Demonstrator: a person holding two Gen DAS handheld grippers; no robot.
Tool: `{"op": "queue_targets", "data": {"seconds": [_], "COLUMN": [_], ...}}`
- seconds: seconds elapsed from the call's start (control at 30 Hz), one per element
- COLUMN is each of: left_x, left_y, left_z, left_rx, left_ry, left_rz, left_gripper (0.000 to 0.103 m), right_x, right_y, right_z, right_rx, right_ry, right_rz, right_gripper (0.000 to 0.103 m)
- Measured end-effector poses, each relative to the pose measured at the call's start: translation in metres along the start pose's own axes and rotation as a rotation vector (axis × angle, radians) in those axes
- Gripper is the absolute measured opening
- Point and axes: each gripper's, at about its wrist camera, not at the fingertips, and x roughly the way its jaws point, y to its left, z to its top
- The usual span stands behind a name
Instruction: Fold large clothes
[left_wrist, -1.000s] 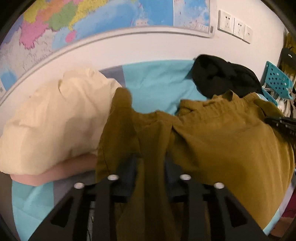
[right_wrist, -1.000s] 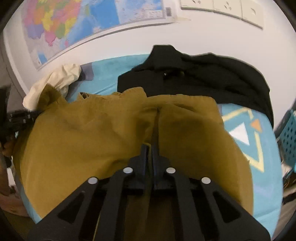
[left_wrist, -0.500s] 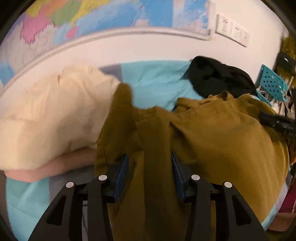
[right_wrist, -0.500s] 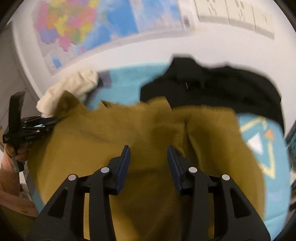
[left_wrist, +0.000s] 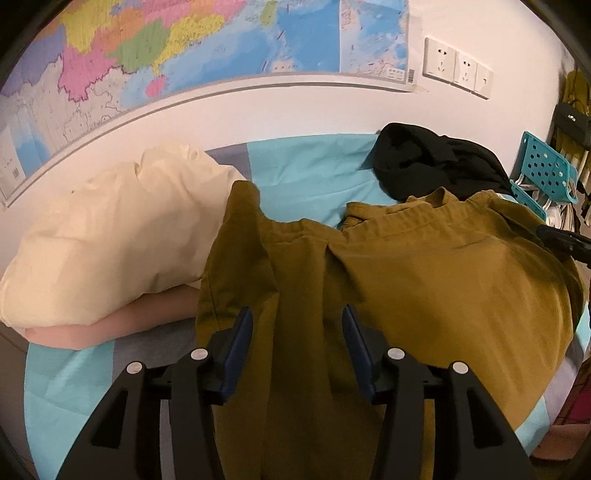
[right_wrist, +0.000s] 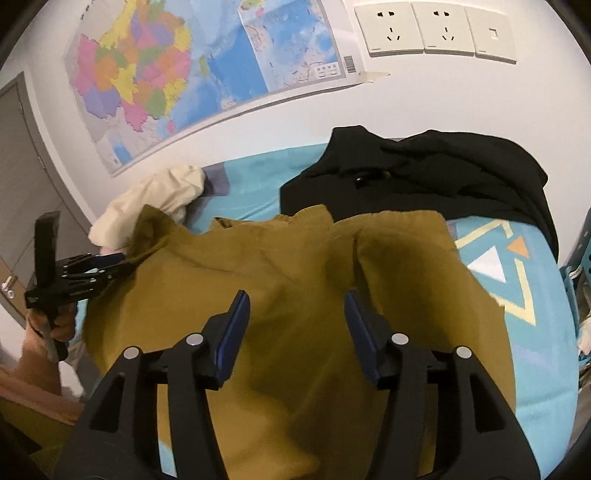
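A large mustard-brown garment lies spread on the turquoise bed sheet; it also shows in the right wrist view. My left gripper is open, its jaws apart over the garment's left part, holding nothing. My right gripper is open over the garment's right part, holding nothing. The left gripper also shows at the left edge of the right wrist view, at the garment's left edge.
A cream garment lies piled at the left on the bed. A black garment lies at the back right against the wall. A map and wall sockets hang above. A teal basket stands at the right.
Both grippers were shut on folds of the mustard garment a second ago. Both have opened and let the cloth go, and it has settled flatter on the bed.
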Motion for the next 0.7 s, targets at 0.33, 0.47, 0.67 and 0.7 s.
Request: {"op": "queue_targets", "data": {"seconds": [0.33,0.47,0.67,0.7], "left_x": [-0.015,-0.008,0.003,-0.003], "left_y": [-0.010,-0.011,0.005,0.005], "left_z": [-0.019,-0.030,-0.044,-0.045], "left_rx": [-0.011,-0.018,-0.096,-0.098], "left_ry": [-0.003,0.013,0.011,-0.003], "left_rz": [-0.043,-0.040,-0.072,-0.070], "left_gripper": [0.052,0.054,0.061,0.060], "right_x": [-0.022,-0.006,-0.002,-0.005], "right_y": [0.009,-0.013,-0.021,-0.018], "right_z": [-0.022,-0.033,-0.042,-0.042], "right_rx": [-0.027,0.027,0.077,0.077], "right_ry": [-0.004,0.051,0.026,0.021], "right_rz": [0.015,-0.059,-0.050,-0.044], "right_gripper": [0.058,0.056,0.051,0.052]}}
